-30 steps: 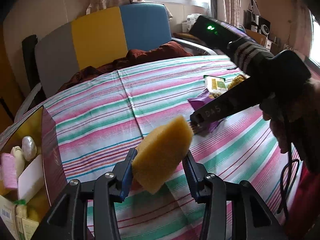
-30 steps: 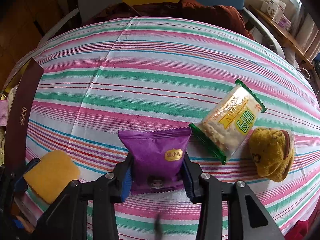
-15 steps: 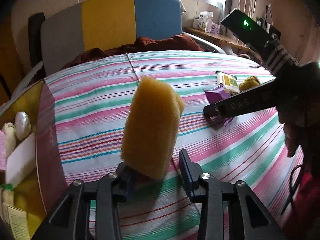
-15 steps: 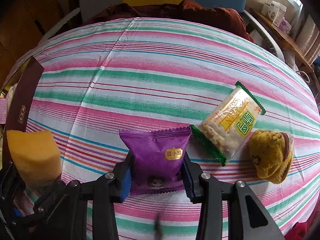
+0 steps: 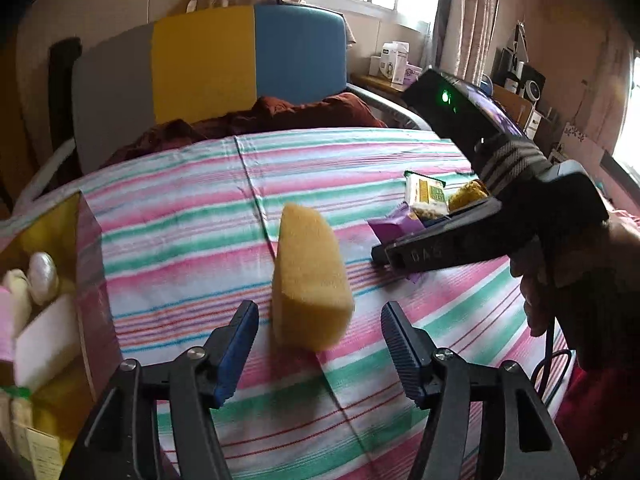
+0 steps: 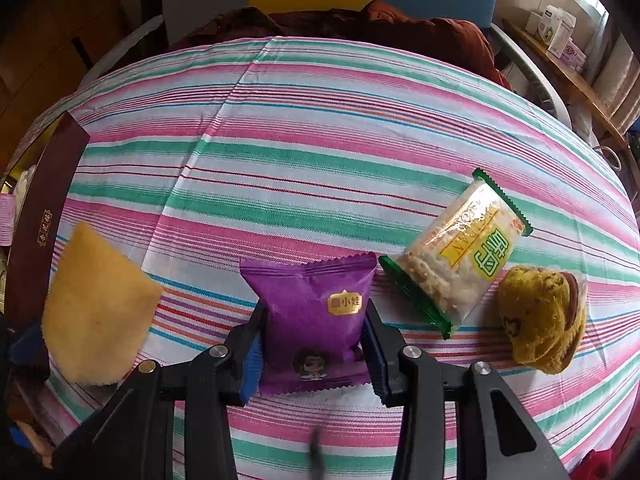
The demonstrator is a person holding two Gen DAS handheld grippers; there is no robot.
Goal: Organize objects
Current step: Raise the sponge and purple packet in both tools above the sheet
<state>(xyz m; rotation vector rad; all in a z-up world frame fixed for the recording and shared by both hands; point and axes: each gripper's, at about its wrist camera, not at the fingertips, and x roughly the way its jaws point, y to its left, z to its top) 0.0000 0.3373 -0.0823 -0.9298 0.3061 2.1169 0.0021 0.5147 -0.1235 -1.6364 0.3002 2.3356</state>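
A yellow sponge point(image 5: 310, 280) stands on edge on the striped tablecloth, loose between the open fingers of my left gripper point(image 5: 318, 320); neither pad touches it. It also shows at the left of the right wrist view point(image 6: 96, 312). My right gripper point(image 6: 314, 320) has its fingers against both sides of a purple snack packet point(image 6: 316, 312) lying on the cloth. A clear green-edged rice cracker pack point(image 6: 460, 256) and a yellow knitted toy point(image 6: 540, 316) lie to the right of the packet.
An open box point(image 5: 86, 280) with a dark red wall stands at the left table edge, holding a white sponge point(image 5: 44, 340) and small pale items. A chair with a dark red cloth point(image 6: 360, 24) is behind the table.
My left gripper has opened and let go of the yellow sponge, which turned upright and now rests on the cloth. The right gripper and the purple packet have stayed put.
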